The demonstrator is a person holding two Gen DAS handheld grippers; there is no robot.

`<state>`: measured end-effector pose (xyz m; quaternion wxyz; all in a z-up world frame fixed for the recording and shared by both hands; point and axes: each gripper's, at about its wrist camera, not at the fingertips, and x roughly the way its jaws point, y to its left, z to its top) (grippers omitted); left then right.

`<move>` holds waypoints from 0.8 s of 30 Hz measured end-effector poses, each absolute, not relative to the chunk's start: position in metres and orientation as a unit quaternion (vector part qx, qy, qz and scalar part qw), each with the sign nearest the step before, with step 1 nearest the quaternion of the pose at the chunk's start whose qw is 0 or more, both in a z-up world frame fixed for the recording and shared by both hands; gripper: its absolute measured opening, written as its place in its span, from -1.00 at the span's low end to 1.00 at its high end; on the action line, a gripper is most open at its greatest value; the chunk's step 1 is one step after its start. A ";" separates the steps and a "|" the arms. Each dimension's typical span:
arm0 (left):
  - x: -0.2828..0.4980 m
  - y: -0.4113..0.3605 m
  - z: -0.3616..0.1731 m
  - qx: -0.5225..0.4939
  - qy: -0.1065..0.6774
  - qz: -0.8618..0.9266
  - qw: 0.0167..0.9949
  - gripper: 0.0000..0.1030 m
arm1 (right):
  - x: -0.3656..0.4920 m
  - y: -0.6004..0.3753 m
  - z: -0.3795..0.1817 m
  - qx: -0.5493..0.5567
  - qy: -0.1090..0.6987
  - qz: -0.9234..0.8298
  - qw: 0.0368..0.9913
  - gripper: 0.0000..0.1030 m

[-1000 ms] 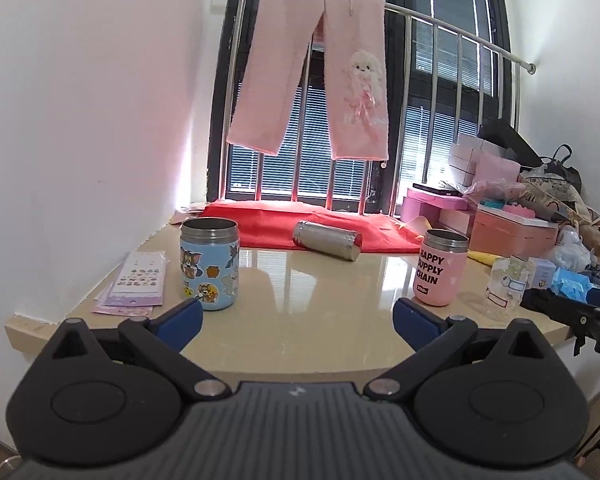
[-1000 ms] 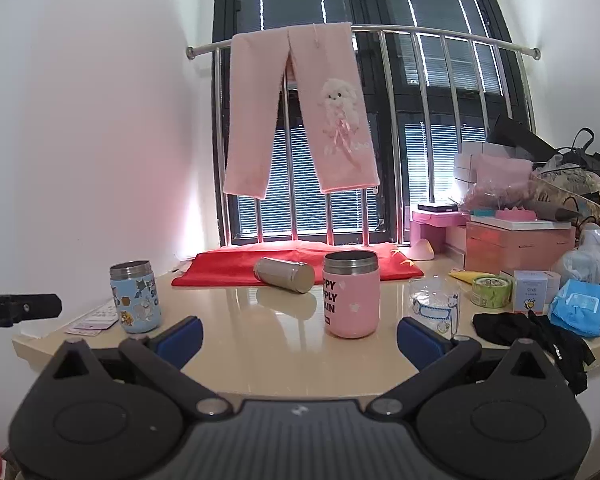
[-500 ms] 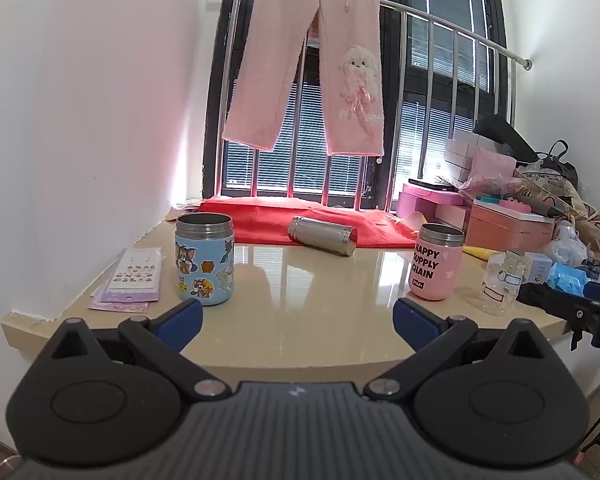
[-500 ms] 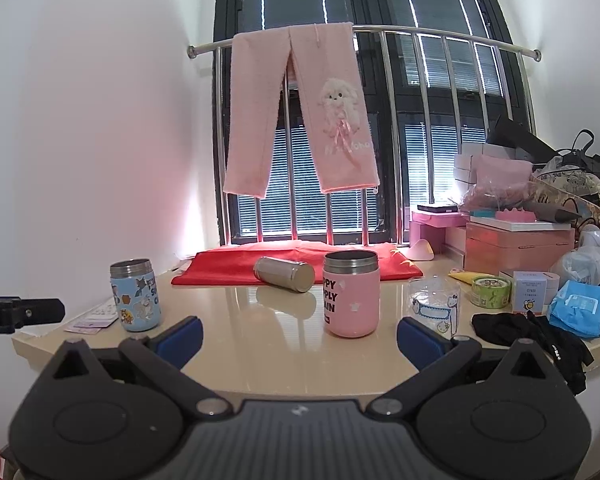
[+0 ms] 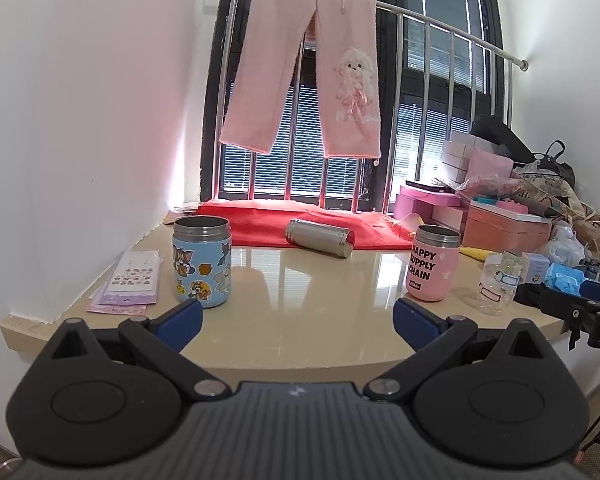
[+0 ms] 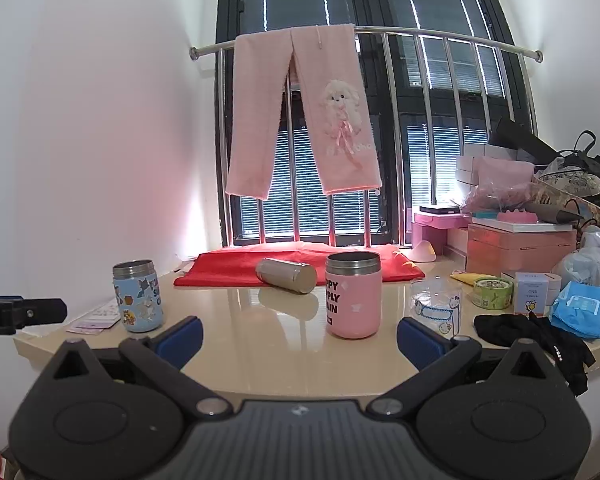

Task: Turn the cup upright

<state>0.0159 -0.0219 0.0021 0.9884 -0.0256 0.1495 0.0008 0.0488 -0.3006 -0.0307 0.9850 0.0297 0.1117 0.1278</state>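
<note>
Both cameras sat low behind their own tongs, off the near edge of the table (image 5: 300, 344), and faced the barred window across it. The left view looked from nearer the left wall, so the blue cup (image 5: 202, 262) stood close in front and the pink cup (image 5: 434, 263) lay off to its right. The right view looked from further right, with the pink cup (image 6: 354, 294) nearly central and the blue cup (image 6: 138, 296) away to the left. Both views shared the tabletop, the steel cup (image 5: 319, 237) lying by the red cloth (image 5: 300, 226), and the hanging pink trousers (image 6: 304, 112). Each view caught the other tongs at its outer edge.
</note>
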 end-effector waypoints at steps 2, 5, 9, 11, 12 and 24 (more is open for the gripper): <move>0.016 -0.022 0.002 -0.025 0.148 0.001 0.989 1.00 | 0.049 -0.300 -0.031 0.030 0.111 0.127 0.985 1.00; 0.014 -0.022 0.003 -0.024 0.147 -0.001 0.989 1.00 | 0.049 -0.300 -0.031 0.030 0.110 0.128 0.985 1.00; 0.014 -0.022 0.003 -0.024 0.146 -0.001 0.989 1.00 | 0.049 -0.300 -0.031 0.030 0.110 0.129 0.985 1.00; 0.014 -0.022 0.003 -0.024 0.146 -0.001 0.989 1.00 | 0.049 -0.300 -0.031 0.030 0.110 0.128 0.985 1.00; 0.014 -0.022 0.003 -0.024 0.145 -0.001 0.989 1.00 | 0.049 -0.300 -0.031 0.030 0.110 0.128 0.985 1.00; 0.014 -0.021 0.003 -0.022 0.143 -0.002 0.990 1.00 | 0.050 -0.300 -0.030 0.029 0.109 0.129 0.985 1.00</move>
